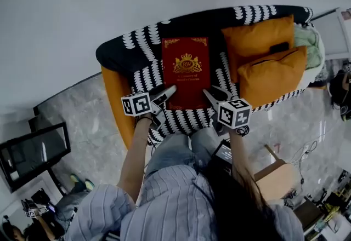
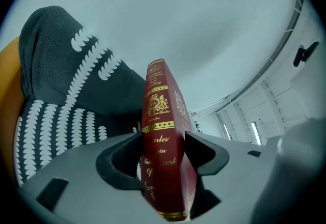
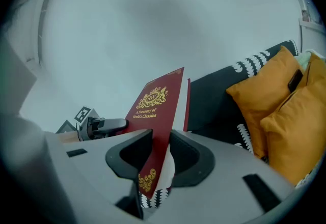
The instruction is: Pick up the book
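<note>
The left tool (image 1: 164,95) and the right tool (image 1: 211,93) are each closed partway on a near corner of the red book (image 1: 186,70), holding it between them above the sofa (image 1: 126,51), so the lift looks underway and next needs an even, level rise.

Soft even light, strong fisheye distortion

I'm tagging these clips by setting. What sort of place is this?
Probably a lounge corner staged inside a lab or studio: a sofa with a black-and-white patterned cover and orange cushions stands on a marble-look floor, and a dark monitor sits on the floor nearby.
</note>
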`<state>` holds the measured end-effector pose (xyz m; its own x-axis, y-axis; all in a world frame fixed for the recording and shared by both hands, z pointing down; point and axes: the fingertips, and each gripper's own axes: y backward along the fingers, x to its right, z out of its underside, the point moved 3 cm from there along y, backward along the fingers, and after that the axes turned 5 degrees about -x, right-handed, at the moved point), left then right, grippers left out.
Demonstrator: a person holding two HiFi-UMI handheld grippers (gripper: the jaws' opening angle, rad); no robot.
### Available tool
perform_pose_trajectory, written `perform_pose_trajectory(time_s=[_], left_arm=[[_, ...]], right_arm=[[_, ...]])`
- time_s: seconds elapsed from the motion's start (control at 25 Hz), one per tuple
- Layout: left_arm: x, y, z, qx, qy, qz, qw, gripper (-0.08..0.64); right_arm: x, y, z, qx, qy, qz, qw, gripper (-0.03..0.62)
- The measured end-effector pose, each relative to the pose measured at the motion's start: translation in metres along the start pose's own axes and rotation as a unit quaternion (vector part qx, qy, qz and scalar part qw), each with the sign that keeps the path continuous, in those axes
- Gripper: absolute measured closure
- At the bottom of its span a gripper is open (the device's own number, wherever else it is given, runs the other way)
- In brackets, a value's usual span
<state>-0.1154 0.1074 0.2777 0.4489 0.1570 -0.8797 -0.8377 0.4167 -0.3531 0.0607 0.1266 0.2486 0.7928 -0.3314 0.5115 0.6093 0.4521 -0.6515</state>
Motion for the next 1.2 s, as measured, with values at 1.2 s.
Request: perform_pose_trajectory(time_s=[1.2], left_arm=[[0.075,0.075,0.065,-0.019,-0.027,0.044,0.9985,0.29]], right_arm=[[-0.091,0.101,0.066,0.077,-0.029,0.045,0.996,0.472]])
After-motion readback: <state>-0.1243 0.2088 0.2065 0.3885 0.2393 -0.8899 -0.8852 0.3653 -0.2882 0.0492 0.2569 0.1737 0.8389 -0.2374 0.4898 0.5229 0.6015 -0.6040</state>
